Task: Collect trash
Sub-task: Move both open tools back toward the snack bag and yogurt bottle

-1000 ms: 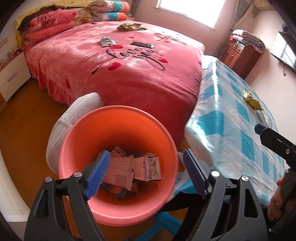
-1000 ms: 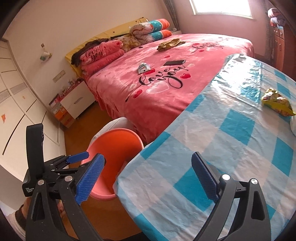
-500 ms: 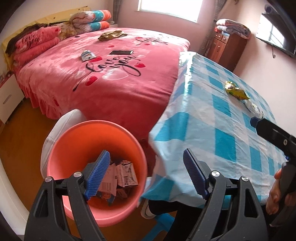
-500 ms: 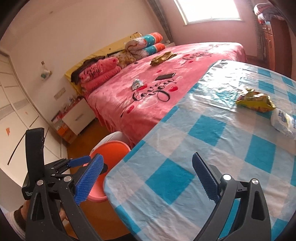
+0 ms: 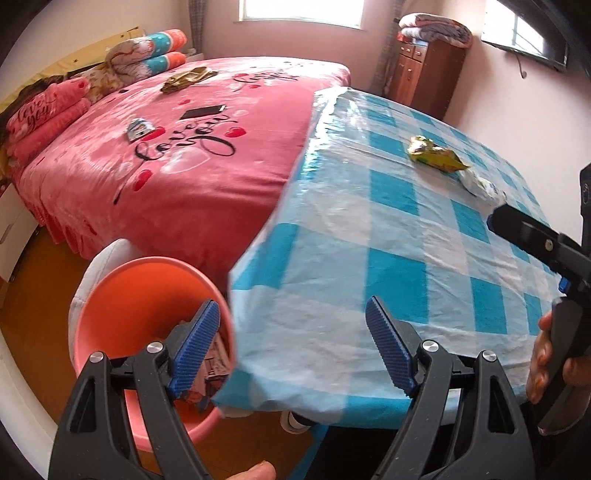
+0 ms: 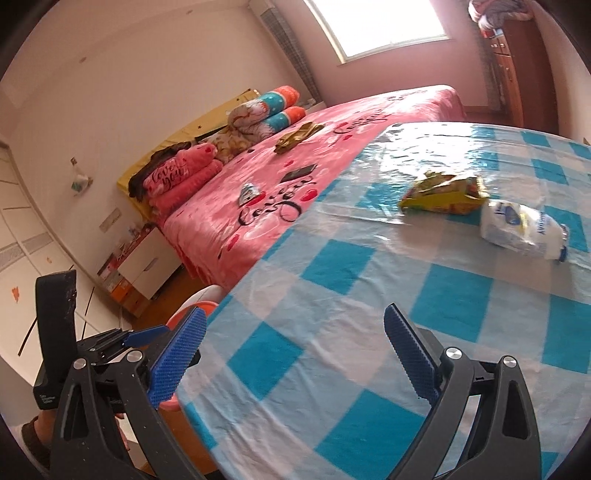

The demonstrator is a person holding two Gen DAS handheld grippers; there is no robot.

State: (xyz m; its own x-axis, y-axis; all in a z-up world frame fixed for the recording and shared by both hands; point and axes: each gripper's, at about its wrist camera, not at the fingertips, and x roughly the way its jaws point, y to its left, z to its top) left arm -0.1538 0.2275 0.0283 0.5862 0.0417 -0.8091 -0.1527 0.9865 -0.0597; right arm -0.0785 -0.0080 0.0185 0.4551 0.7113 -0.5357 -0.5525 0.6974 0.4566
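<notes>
Bright window (image 5: 301,11) daylight, fisheye-warped edges

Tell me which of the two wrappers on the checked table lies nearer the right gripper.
The white wrapper with blue print. It lies closer to the right gripper than the yellow-green snack bag, which sits just beyond it, toward the bed.

Glossy plastic tablecloth (image 5: 369,229), smooth plastic bin (image 5: 122,295), plush bedspread (image 5: 166,147), crinkled foil wrapper (image 6: 443,190)

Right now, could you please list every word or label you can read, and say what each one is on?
"Love you": black script on the pink bedspread.
"Love you": on the folded pink blanket.
White plastic packet on the checked table: blue print, too blurred to read.
Yellow-green snack wrapper: unreadable.
</notes>
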